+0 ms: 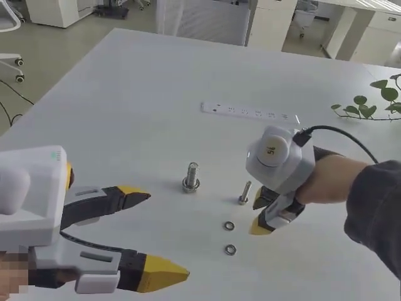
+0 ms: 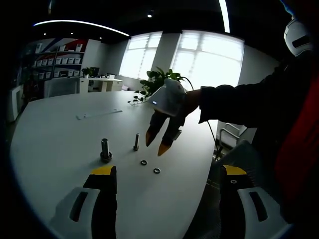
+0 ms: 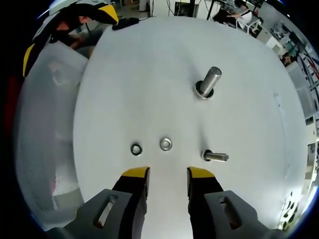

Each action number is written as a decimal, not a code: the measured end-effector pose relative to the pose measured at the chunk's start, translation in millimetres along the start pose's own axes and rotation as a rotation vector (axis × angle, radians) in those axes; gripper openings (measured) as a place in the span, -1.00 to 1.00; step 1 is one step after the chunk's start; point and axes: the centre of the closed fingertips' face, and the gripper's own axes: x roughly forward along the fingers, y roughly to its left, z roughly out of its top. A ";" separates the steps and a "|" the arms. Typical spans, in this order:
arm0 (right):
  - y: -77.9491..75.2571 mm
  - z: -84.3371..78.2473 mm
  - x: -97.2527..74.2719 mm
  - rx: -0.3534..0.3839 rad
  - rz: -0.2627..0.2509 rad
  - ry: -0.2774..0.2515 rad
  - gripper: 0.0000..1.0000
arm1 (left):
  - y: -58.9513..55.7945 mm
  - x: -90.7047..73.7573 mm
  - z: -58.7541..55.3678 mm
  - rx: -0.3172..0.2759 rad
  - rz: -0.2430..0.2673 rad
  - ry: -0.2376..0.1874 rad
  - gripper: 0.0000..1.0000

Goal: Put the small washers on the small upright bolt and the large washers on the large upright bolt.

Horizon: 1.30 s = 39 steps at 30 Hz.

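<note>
**Table** (image 1: 156,88): white, matt and smooth.

**Large bolt** (image 1: 192,170): bright steel with a threaded shank. It stands upright mid-table with a flat ring (image 1: 191,184) round its foot.

**Small bolt** (image 1: 244,192): a thinner steel shank, upright, to the right of the large one and just beside your right gripper's tips.

**Far washer** (image 1: 229,226) and **near washer** (image 1: 230,249): small flat steel rings. They lie loose on the table on your side of the small bolt, apart from each other.

**Your right gripper** (image 1: 257,217): white shell, black fingers, yellow tips. It points down with a narrow gap between the fingers and nothing in them.

**Your left gripper** (image 1: 166,234): same build, low at the left. Its fingers are spread wide and empty.

**By view:**
- The right gripper view looks down on the washers just ahead of its tips, with their holes plain to see.
- The left gripper view adds bright windows and shelving.
- The head view adds a white power strip (image 1: 249,113) and a leafy sprig (image 1: 376,100).
</note>
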 end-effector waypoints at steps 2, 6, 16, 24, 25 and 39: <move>0.1 3.9 1.1 -0.006 0.004 -0.002 -0.36 | 0.7 -0.7 0.3 -0.003 0.002 -0.004 0.71; -0.2 11.5 5.0 -0.018 0.010 -0.003 -0.37 | 2.3 -1.6 -0.2 -0.006 0.007 -0.007 0.70; 0.6 19.1 15.9 -0.040 0.027 0.005 -0.42 | 5.6 -1.8 -0.2 -0.009 0.015 -0.009 0.70; 3.0 20.8 25.5 -0.055 0.039 0.012 -0.50 | 6.9 -2.8 -2.5 -0.016 0.019 -0.008 0.70; 3.0 20.7 26.2 -0.054 0.040 0.013 -0.50 | 7.1 -3.0 -2.5 -0.017 0.020 -0.009 0.70; 3.2 19.3 34.9 -0.068 0.049 0.029 -0.59 | 9.1 -2.6 -5.3 -0.027 0.019 -0.006 0.70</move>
